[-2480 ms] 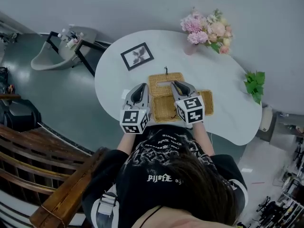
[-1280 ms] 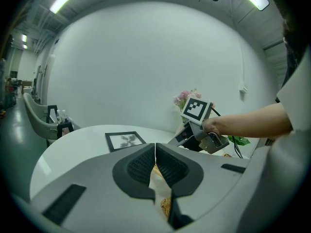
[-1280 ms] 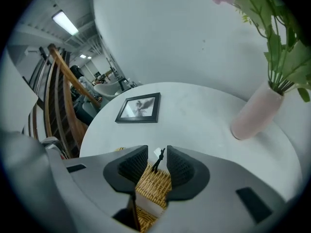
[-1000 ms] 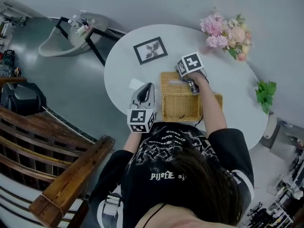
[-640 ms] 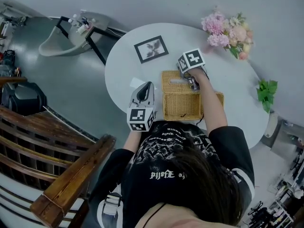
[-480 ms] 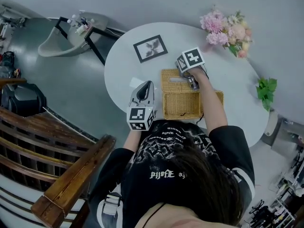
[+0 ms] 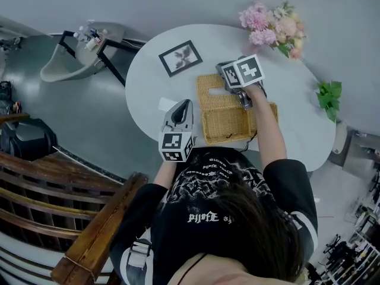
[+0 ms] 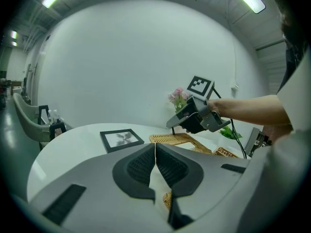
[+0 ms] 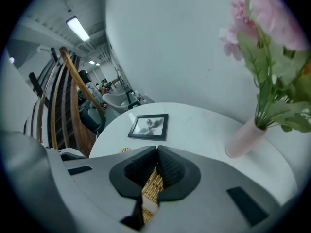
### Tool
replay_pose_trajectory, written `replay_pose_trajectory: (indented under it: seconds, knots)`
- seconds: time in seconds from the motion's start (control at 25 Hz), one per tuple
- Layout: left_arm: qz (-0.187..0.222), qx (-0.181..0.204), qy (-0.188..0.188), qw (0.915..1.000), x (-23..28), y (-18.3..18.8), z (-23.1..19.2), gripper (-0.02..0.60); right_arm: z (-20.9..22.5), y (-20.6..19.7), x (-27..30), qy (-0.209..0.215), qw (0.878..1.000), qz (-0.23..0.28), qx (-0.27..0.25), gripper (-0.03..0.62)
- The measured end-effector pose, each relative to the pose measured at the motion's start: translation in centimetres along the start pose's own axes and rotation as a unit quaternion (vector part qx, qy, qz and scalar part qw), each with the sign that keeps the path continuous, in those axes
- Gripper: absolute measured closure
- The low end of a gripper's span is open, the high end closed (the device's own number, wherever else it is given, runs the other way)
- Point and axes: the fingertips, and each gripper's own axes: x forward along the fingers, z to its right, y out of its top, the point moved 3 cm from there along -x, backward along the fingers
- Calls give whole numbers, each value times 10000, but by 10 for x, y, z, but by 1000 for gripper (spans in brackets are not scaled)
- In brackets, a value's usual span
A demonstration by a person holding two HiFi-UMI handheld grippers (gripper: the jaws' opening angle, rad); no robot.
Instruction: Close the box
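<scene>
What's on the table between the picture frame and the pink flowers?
Nothing. In the right gripper view, bare white table runs from the picture frame to the vase holding the pink flowers.

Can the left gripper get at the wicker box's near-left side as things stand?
Probably yes. The left gripper hovers just left of the wicker box, nothing between them. The right gripper grips the lid at the far side; its arm crosses only the box's right side.

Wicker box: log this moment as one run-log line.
phase: closing box | right hand-held gripper: shut on wicker lid | left hand-held gripper: shut, empty
</scene>
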Motion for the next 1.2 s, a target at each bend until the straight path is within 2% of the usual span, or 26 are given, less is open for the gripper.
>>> replay_pose_trajectory:
  seconds: [0.28, 0.56, 0.8, 1.2]
  knots:
    - [-10, -120, -162, 9998, -8, 1, -6, 557, -25, -2, -56, -320, 9970, 691, -97, 557]
    - [119, -113, 44, 9999, -10, 4, -10, 557, -44, -17, -93, -466, 9905, 1264, -279, 557]
    - [372, -242, 247, 9987, -25, 4, 12, 557, -59, -41, -119, -279, 9856, 1648, -273, 557]
    - [601, -143, 467, 9970, -66, -9, 65, 557, -86, -84, -163, 12, 9774, 2022, -622, 557]
